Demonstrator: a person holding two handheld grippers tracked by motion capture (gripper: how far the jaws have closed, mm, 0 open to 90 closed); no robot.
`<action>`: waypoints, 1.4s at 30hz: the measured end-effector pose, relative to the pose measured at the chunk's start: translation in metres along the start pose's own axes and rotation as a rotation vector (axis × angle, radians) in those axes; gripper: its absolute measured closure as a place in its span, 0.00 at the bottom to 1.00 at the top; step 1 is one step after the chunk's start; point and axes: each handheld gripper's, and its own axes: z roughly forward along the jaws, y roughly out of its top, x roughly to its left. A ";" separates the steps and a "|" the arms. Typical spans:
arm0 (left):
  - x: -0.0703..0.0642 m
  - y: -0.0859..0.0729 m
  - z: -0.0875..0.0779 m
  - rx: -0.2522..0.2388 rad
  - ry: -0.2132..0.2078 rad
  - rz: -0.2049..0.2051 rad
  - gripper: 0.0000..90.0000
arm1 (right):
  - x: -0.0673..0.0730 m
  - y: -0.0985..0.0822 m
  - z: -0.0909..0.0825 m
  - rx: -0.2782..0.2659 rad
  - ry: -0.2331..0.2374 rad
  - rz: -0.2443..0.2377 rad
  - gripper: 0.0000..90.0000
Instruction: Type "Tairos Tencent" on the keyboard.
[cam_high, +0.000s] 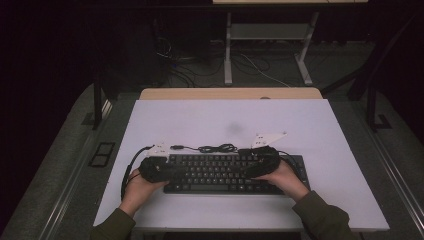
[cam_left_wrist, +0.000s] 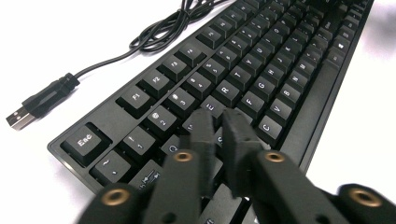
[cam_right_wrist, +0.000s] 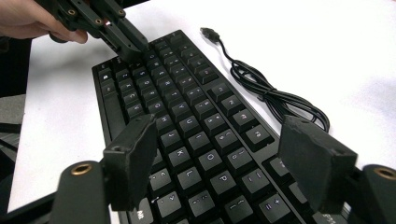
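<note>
A black keyboard (cam_high: 220, 172) lies near the front edge of the white table, both hands on its ends. My left gripper (cam_left_wrist: 219, 119) rests its tips on the upper-left letter keys, jaws only a narrow slit apart with nothing between them. It also appears as the far gripper (cam_right_wrist: 140, 49) at the keyboard (cam_right_wrist: 187, 107) corner. My right gripper (cam_right_wrist: 219, 128) hovers open and wide over the right-hand letter keys, holding nothing. The keyboard's coiled black cable (cam_high: 215, 148) lies just behind it, its USB plug (cam_left_wrist: 21, 116) loose on the table.
The white tabletop (cam_high: 230, 120) stretches bare behind the keyboard to a wooden back edge (cam_high: 230, 93). Beyond it stand another desk's metal legs (cam_high: 228, 50) and loose cables on a dark floor.
</note>
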 end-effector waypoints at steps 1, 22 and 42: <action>0.000 0.000 0.000 -0.003 -0.002 0.004 0.85 | 0.000 0.000 0.000 0.001 0.001 0.001 0.33; -0.011 0.006 0.012 -0.045 0.006 0.031 0.29 | 0.000 0.009 0.004 0.009 0.030 0.000 0.57; -0.014 0.008 0.019 -0.058 0.012 0.041 0.16 | 0.002 0.020 0.025 0.036 0.067 -0.022 0.95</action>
